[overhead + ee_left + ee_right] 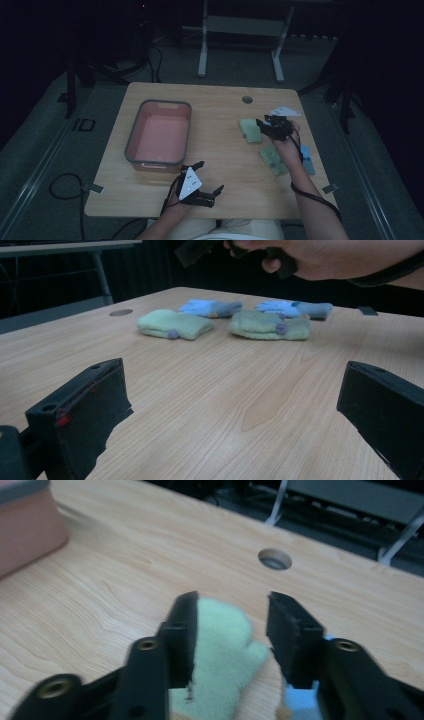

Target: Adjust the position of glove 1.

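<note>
1. Mittens sit at about 3 o'clock on the wooden table (220,145) in the high view: a pale green mitten (249,130) nearest the middle, a second green mitten (272,160) closer to the person, and a blue mitten (307,161) at the table's right edge. The right gripper (264,123) hovers just beside the first green mitten, its jaws pointing toward 9 o'clock. A pink tub with a grey rim (159,132) stands at 9 o'clock, and the left gripper (207,176) rests near the front edge at 6 o'clock, jaws spread, well apart from the tub.

2. Left gripper view: its two black jaws stand wide apart over bare wood, holding nothing. Beyond them, toward 12 o'clock, lie two green mittens (175,324) (270,325) side by side (each with a small purple dot), with two blue mittens (210,307) (295,308) just behind. The right hand (325,257) shows at the top.

3. Right gripper view: the jaws are spread, one on either side of a green mitten (222,650) lying on the table; I cannot tell whether they touch it. A bit of blue cloth (300,705) peeks out at 5 o'clock, a round cable hole (274,559) sits at 12 o'clock, and the pink tub's corner (27,527) is at 10 o'clock
</note>
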A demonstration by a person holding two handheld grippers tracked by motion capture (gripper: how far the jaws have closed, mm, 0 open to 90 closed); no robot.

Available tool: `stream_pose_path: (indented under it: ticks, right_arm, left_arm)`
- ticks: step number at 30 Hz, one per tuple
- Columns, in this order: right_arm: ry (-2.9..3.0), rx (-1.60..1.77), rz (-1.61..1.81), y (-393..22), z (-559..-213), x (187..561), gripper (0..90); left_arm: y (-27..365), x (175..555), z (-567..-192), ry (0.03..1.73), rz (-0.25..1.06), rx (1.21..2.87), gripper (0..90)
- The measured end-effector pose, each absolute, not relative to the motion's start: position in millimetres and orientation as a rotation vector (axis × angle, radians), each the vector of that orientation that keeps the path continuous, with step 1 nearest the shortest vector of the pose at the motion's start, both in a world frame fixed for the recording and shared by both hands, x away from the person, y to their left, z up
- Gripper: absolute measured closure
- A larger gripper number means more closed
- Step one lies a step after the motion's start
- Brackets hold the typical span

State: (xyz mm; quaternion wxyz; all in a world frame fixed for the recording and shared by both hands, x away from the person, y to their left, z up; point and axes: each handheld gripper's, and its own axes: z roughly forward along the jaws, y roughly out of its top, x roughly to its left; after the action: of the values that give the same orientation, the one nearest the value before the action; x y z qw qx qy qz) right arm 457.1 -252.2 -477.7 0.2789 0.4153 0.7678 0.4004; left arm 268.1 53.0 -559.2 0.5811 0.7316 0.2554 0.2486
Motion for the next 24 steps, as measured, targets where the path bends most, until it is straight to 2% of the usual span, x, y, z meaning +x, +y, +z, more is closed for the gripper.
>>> stream_pose_path:
  ticks: [3, 12, 24]
  right_arm:
    - [2.112, 1.127, 1.056, -248, -486, 468, 62.2]
    - [2.216, 1.114, 0.961, -235, -512, 491, 64.2]
    - [2.277, 1.218, 0.850, -234, -541, 517, 55.5]
  left_arm:
    - [53, 268, -559, 0.597, 0.582, 1.709, 0.0]
    - [53, 268, -559, 0.595, 0.583, 1.705, 0.0]
    - [55, 269, -559, 0.606, 0.574, 1.697, 0.0]
